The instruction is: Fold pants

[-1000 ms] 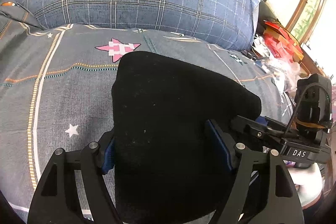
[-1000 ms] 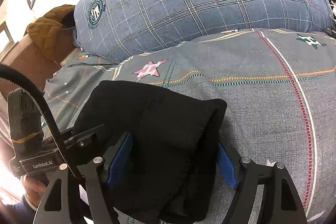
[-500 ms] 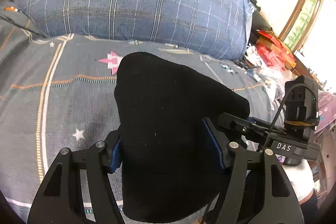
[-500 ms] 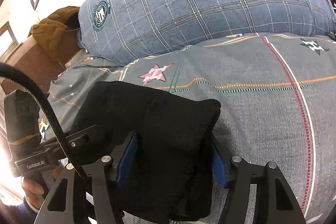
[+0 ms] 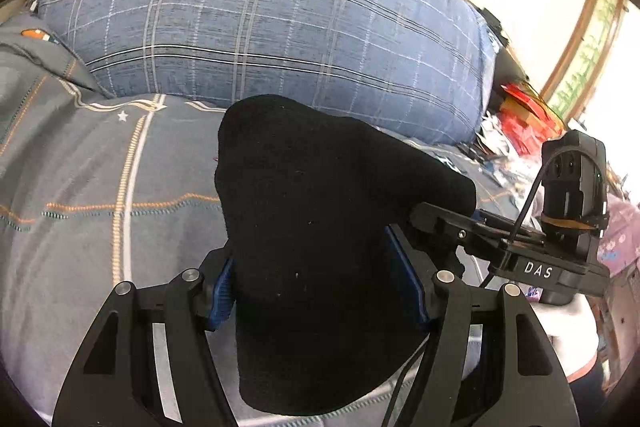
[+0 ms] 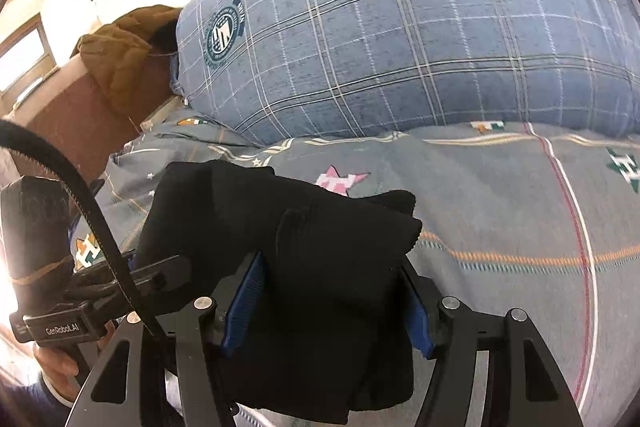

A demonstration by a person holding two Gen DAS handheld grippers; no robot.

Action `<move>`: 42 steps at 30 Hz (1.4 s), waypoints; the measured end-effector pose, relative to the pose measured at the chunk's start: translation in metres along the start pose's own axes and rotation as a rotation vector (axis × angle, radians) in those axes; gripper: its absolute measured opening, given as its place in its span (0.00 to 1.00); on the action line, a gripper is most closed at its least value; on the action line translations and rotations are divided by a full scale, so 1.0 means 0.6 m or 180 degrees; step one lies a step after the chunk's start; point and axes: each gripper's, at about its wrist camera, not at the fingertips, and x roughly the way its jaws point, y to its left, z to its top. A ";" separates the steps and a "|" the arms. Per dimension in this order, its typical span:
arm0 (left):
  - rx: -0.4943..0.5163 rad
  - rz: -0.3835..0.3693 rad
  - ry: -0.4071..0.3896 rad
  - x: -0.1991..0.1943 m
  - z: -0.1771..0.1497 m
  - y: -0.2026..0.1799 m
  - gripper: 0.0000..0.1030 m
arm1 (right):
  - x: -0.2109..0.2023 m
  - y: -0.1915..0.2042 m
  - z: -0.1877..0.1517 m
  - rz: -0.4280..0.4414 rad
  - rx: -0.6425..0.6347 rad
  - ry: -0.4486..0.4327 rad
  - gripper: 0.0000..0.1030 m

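The black pants point(image 5: 320, 187) are a thick folded bundle, held up off the grey patterned bed sheet point(image 5: 100, 207). My left gripper point(image 5: 316, 267) is shut on the bundle's left part, its blue pads point(image 5: 224, 291) pressing into the cloth from both sides. In the right wrist view the pants point(image 6: 280, 219) sit between the blue pads point(image 6: 244, 307) of my right gripper point(image 6: 330, 303), shut on the right part. Each gripper shows in the other's view: the right one point(image 5: 432, 219) at the bundle's right end, the left one point(image 6: 160, 271) at its left end.
A large blue plaid pillow point(image 5: 260, 19) lies across the bed behind the pants. A brown jacket point(image 6: 120, 59) hangs on the wooden bed end at left. Red packets and clutter point(image 5: 520, 115) lie beyond the bed's right side. A person's hand point(image 6: 56, 363) holds the left gripper.
Both grippers narrowed onto the pants and rose with them. The bundle has come up off the sheet and now hides the pink star in the left wrist view.
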 end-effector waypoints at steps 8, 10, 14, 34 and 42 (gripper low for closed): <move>-0.0291 0.0278 0.0326 0.071 0.024 0.094 0.64 | 0.103 0.014 0.041 -0.0023 -0.0260 0.0330 0.60; -0.0391 0.0351 0.0435 0.086 0.019 0.120 0.65 | 0.138 0.018 0.043 -0.0099 -0.0385 0.0436 0.60; -0.0544 0.0261 0.0432 0.089 0.018 0.153 0.65 | 0.171 0.005 0.030 -0.0164 -0.0475 0.0493 0.65; -0.0509 0.0379 0.0149 0.089 0.023 0.178 0.68 | 0.182 -0.070 0.057 -0.0326 -0.0130 0.0245 0.88; -0.0281 0.0746 0.0039 0.063 0.020 0.144 0.68 | 0.171 -0.077 0.051 -0.0323 -0.0023 0.0246 0.89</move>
